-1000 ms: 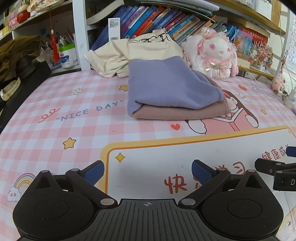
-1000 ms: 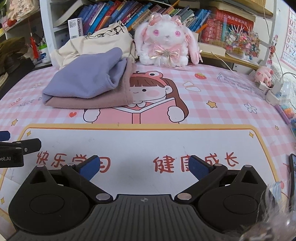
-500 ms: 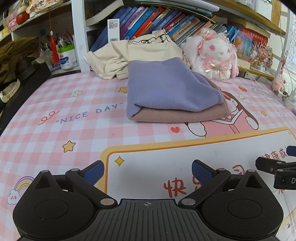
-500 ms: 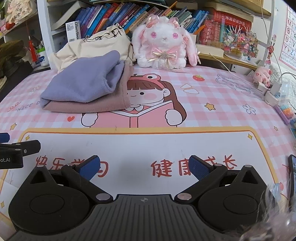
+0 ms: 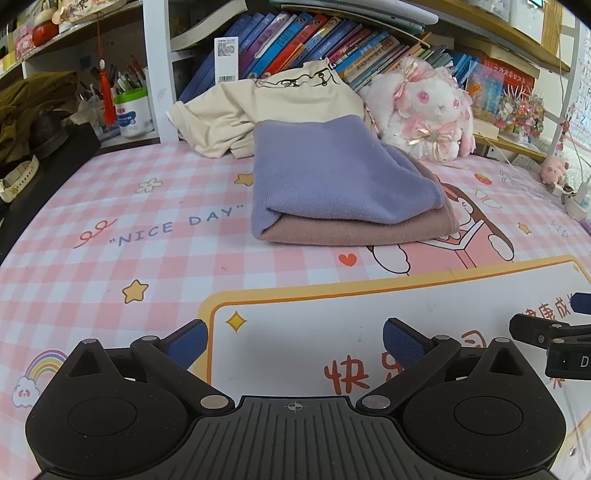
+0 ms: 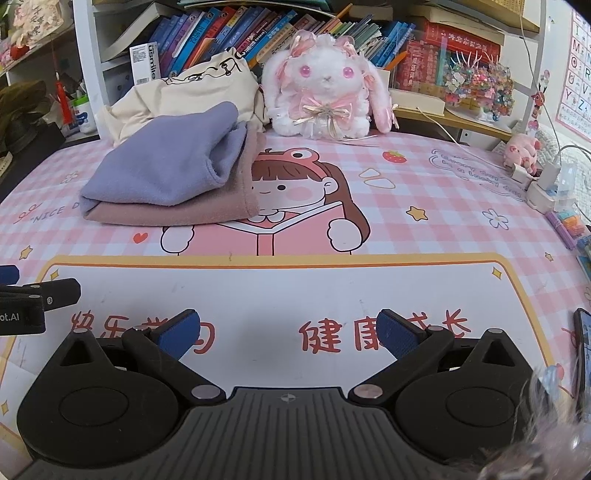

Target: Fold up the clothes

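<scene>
A folded lilac garment (image 5: 332,173) (image 6: 166,170) lies on top of a folded dusty-pink one (image 5: 354,230) (image 6: 184,212) on the pink checked mat. Behind that stack a cream shirt (image 5: 273,99) (image 6: 199,88) sits crumpled against the bookshelf. My left gripper (image 5: 295,339) hovers open over the white panel of the mat, well short of the stack, with nothing between its blue pads. To its right, my right gripper (image 6: 288,328) is also open and holds nothing. Each gripper's tip shows at the edge of the other's view.
A white plush rabbit (image 5: 428,107) (image 6: 325,88) sits right of the clothes. Books fill the shelf (image 6: 229,33) behind. A dark bag (image 5: 44,155) borders the mat at left. A small pink toy (image 6: 522,151), chargers and a phone (image 6: 583,343) lie along the right edge.
Both grippers have drawn back slightly and risen a little, so the stack sits a bit farther off. Neither has opened, shut or touched anything.
</scene>
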The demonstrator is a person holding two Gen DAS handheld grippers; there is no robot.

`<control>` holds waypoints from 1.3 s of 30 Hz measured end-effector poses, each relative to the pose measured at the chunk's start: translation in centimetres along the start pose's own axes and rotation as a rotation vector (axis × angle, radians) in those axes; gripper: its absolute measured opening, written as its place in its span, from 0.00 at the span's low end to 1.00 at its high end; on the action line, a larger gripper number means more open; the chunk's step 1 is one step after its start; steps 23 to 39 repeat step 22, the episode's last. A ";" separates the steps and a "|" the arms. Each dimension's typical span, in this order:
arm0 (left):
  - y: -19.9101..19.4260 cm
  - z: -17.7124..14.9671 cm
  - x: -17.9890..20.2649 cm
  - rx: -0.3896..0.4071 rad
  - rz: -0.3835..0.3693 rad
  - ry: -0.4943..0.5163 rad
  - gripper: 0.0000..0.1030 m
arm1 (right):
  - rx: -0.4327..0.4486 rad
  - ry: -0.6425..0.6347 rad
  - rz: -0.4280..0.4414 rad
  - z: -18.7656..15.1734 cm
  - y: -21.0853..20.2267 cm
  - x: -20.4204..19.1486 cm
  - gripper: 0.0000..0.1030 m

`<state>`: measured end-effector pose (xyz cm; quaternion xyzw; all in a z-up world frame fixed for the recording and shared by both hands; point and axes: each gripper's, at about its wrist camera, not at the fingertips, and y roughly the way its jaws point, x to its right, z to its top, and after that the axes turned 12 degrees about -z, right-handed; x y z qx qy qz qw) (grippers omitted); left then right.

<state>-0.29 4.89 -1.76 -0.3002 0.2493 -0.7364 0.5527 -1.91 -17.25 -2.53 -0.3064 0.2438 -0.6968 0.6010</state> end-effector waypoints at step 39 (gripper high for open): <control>0.6 0.1 -0.1 -0.006 -0.042 -0.019 1.00 | -0.028 0.001 -0.007 -0.1 0.7 0.0 1.00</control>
